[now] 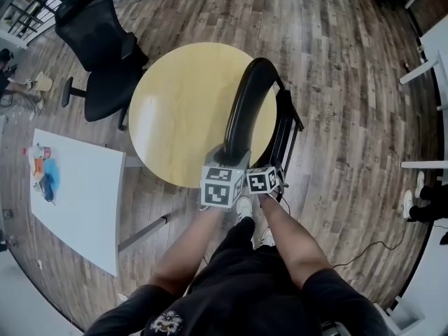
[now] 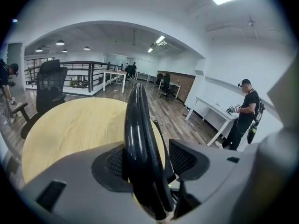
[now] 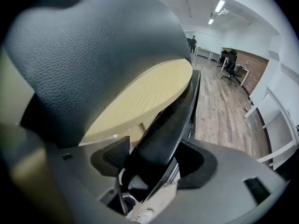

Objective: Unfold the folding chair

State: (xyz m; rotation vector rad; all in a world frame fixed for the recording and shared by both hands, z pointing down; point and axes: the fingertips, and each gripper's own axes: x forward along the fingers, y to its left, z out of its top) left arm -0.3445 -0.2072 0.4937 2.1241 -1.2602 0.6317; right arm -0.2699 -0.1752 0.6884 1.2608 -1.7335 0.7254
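Because stiff, glossy and likely weighty, take folding chair (image 1: 245,96) firmly at backrest rim (image 2: 138,125) and seat edge (image 3: 173,125), with left gripper (image 2: 149,164) and right gripper (image 3: 154,164) both spread astride these, unclamped.

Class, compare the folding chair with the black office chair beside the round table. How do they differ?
The folding chair is collapsed flat and thin; the office chair stands open with a broad seat. The folding chair's back is a glossy curved bar; the office chair's is a wide panel. Both are black.
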